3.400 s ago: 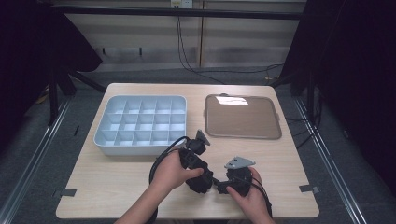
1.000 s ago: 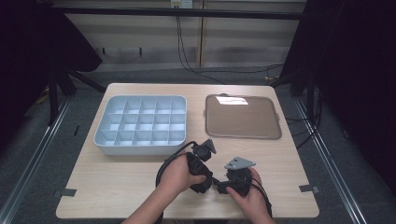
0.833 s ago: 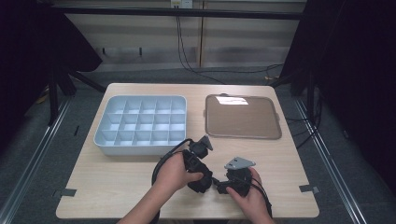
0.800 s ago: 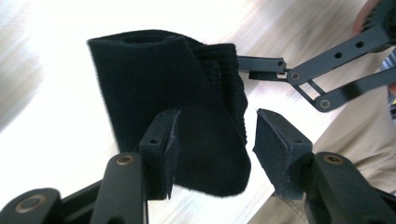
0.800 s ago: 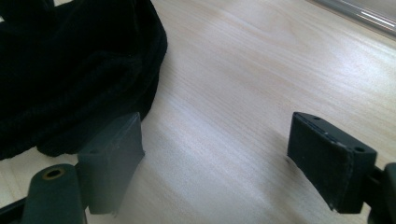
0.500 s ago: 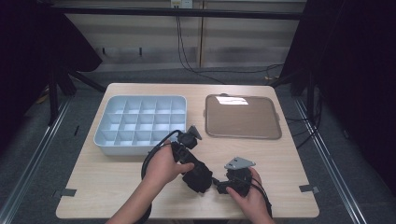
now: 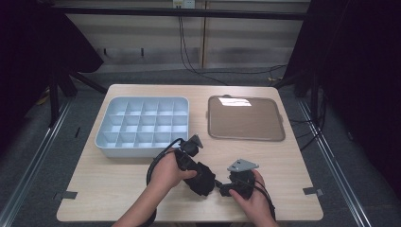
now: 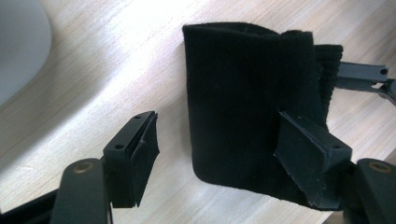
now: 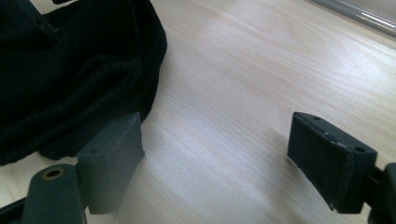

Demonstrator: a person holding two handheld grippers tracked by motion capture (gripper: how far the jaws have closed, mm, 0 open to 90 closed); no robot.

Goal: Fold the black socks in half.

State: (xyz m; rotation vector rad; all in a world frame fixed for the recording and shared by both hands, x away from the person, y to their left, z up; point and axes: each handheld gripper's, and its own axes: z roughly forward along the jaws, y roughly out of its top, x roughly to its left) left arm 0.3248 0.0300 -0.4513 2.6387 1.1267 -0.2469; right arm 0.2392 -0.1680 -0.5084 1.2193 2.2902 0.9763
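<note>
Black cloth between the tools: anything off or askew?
Slightly. The black cloth lies bunched and folded on the table, not flat. One jaw of the open left tool overlaps its edge, without a grip. The right tool is open over bare wood beside it. No damage or spill visible.

A plain black cloth (image 7: 202,177) lies on the pale, wood-grained table (image 7: 118,179). At far left sits a light blue-grey compartment tray (image 7: 142,127); at far right, a brown tray (image 7: 246,118) with a grey rim. Both grippers (image 7: 189,156) (image 7: 234,187) are black.
</note>
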